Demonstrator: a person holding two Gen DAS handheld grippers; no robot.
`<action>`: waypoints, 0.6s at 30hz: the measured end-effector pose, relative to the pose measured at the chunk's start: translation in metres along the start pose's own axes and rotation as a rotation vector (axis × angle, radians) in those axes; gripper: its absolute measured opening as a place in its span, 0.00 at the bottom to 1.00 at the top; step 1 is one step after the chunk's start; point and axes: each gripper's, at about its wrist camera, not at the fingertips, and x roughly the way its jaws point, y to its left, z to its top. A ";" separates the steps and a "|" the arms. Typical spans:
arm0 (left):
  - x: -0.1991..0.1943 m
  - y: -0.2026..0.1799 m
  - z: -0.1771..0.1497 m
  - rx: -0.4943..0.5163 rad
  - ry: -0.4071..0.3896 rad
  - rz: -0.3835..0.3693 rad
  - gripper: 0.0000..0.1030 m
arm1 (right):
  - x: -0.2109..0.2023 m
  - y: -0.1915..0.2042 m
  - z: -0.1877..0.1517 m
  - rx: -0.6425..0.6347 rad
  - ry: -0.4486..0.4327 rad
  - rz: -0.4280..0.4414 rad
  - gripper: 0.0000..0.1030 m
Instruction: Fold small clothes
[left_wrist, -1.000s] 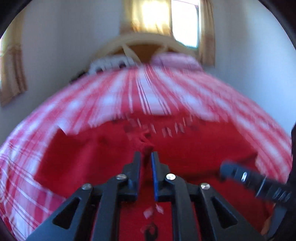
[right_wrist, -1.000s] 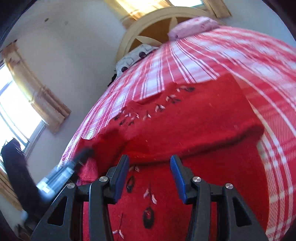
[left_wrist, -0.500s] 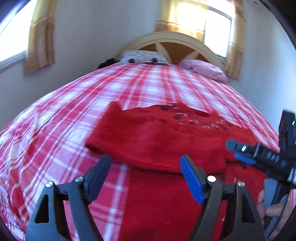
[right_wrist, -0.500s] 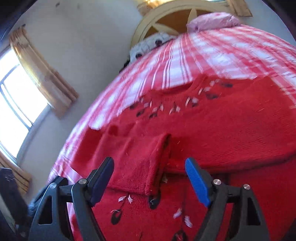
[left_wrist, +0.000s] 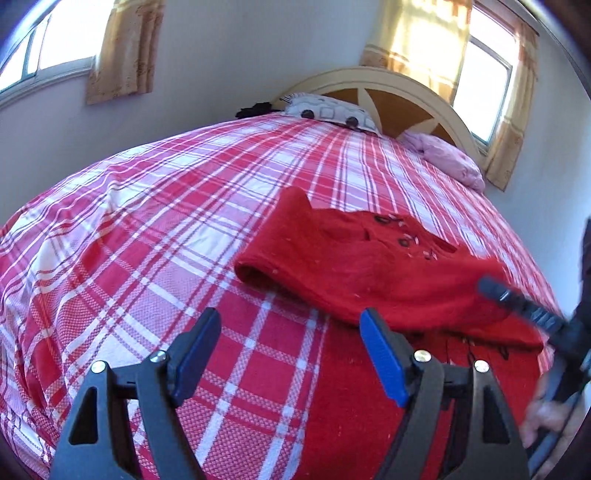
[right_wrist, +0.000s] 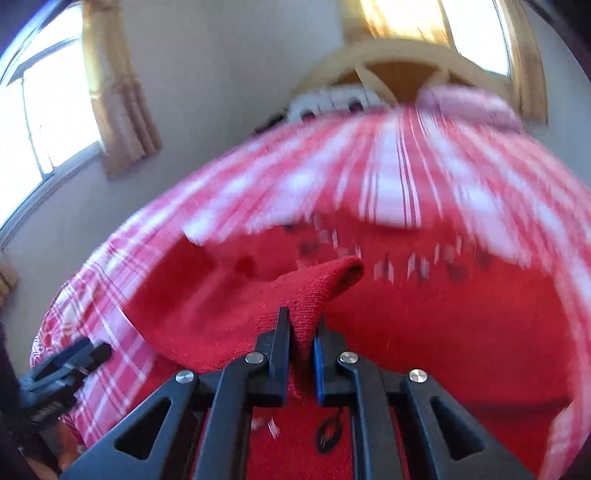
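A red knitted sweater (left_wrist: 351, 266) with small black and white motifs lies on the bed, its upper half folded over. My left gripper (left_wrist: 290, 325) stands open over the plaid bedspread at the sweater's left edge, with nothing between its fingers. In the right wrist view my right gripper (right_wrist: 303, 321) is shut on a fold of the sweater's sleeve (right_wrist: 325, 280), which rises as a ridge above the sweater's body (right_wrist: 461, 325). The right gripper (left_wrist: 517, 306) shows blurred at the right of the left wrist view. The left gripper (right_wrist: 74, 358) shows at the lower left of the right wrist view.
The red and white plaid bedspread (left_wrist: 147, 240) covers the whole bed. At the far end are a curved headboard (left_wrist: 406, 92), a patterned pillow (left_wrist: 325, 110) and a pink pillow (left_wrist: 443, 158). Curtained windows flank the bed. A hand (left_wrist: 546, 413) holds the right gripper.
My left gripper let go of the sweater, opened wide and moved left to the sweater's edge. My right gripper opened, then shut on the sleeve and lifted it a little.
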 end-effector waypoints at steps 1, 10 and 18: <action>0.000 0.001 0.001 -0.009 0.000 -0.001 0.78 | -0.010 0.001 0.013 -0.020 -0.028 0.004 0.09; 0.014 -0.024 -0.004 0.019 0.016 -0.011 0.78 | -0.073 -0.041 0.073 -0.069 -0.181 -0.045 0.09; 0.037 -0.041 -0.004 0.035 0.050 -0.006 0.78 | -0.051 -0.130 0.015 0.044 -0.044 -0.161 0.09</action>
